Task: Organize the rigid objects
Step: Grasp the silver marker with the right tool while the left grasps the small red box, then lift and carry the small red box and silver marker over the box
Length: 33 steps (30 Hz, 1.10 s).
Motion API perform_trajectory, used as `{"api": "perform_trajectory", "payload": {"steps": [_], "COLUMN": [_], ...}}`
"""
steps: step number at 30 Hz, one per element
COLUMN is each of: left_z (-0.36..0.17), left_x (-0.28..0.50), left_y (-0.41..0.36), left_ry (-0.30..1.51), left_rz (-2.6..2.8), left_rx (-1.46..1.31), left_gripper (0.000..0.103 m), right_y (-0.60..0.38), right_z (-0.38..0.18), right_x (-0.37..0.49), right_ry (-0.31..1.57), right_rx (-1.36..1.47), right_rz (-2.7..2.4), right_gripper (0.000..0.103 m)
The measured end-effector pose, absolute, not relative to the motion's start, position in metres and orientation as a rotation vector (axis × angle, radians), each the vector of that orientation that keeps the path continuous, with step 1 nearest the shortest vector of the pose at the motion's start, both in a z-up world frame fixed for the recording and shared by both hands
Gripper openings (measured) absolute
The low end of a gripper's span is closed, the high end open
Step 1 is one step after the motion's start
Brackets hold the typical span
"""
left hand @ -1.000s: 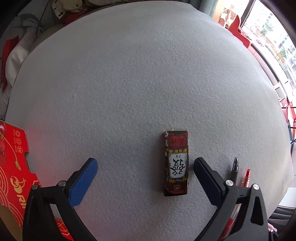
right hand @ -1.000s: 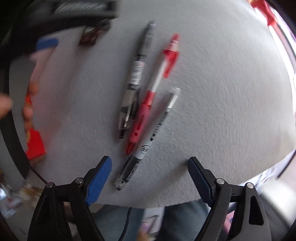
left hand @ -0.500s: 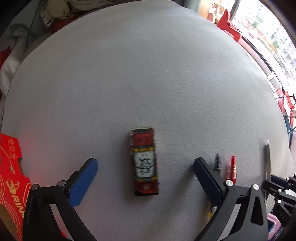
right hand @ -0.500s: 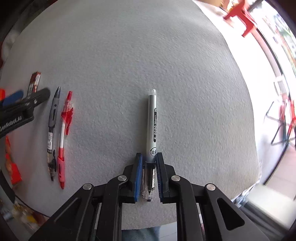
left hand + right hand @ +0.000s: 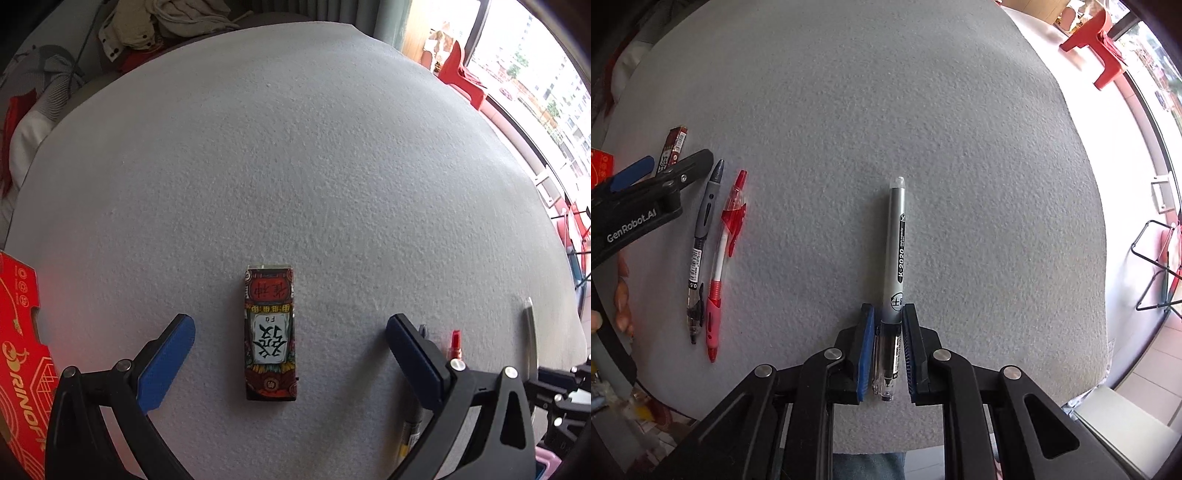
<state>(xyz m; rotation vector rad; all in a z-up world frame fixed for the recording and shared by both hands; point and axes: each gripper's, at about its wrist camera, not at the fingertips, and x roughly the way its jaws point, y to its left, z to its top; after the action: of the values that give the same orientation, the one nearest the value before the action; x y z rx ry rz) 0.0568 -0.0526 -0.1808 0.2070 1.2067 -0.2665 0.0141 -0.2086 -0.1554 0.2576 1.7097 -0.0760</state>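
At the left edge of my left view lies a red carton (image 5: pixel 18 350). My left gripper (image 5: pixel 290 362) stands wide open over the patterned box (image 5: pixel 270 334), which lies free between its fingers on the grey tabletop (image 5: pixel 295 166). In my right view, a grey pen (image 5: pixel 701 247) and a red pen (image 5: pixel 726 258) lie side by side at centre left. At lower centre my right gripper (image 5: pixel 888 350) is clamped on the silver pen (image 5: pixel 895 251).

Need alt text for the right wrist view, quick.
The right gripper is shut on a silver K-2020 pen lying on the grey felt table. To the left lie a grey pen and a red pen, side by side.
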Motion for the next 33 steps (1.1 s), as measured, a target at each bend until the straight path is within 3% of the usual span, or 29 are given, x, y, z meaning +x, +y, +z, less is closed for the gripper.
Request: {"api": "perform_trajectory", "payload": {"steps": [4, 6, 7, 8, 9, 20, 33], "left_z": [-0.183, -0.179, -0.176, -0.172, -0.169, -0.143, -0.097], "left_x": [0.066, 0.067, 0.067, 0.066, 0.068, 0.052, 0.028], "left_y": [-0.058, -0.063, -0.066, -0.066, -0.061, -0.023, -0.036], "left_ry": [1.241, 1.254, 1.258, 1.264, 1.284, 1.383, 1.349], "left_rz": [-0.275, -0.302, -0.328, -0.342, -0.356, -0.326, -0.397], "left_rx": [0.213, 0.231, 0.244, 0.248, 0.230, 0.144, 0.221], "left_gripper": [0.100, 0.087, 0.070, 0.042, 0.027, 0.026, 0.026], "right_y": [-0.204, -0.208, -0.213, -0.216, -0.220, -0.230, -0.212], "right_z": [-0.157, -0.153, -0.148, -0.144, -0.140, -0.099, -0.049], "right_x": [0.014, 0.018, 0.021, 0.022, 0.022, 0.029, 0.055], "right_ry": [1.727, 1.725, 1.714, 1.701, 1.688, 1.621, 1.579], "right_rx": [0.248, 0.285, 0.317, 0.348, 0.377, 0.512, 0.407], "right_rz": [-0.046, -0.054, -0.061, -0.065, -0.067, -0.021, 0.050], "right_gripper": [0.015, 0.015, 0.015, 0.015, 0.015, 0.015, 0.015]}}
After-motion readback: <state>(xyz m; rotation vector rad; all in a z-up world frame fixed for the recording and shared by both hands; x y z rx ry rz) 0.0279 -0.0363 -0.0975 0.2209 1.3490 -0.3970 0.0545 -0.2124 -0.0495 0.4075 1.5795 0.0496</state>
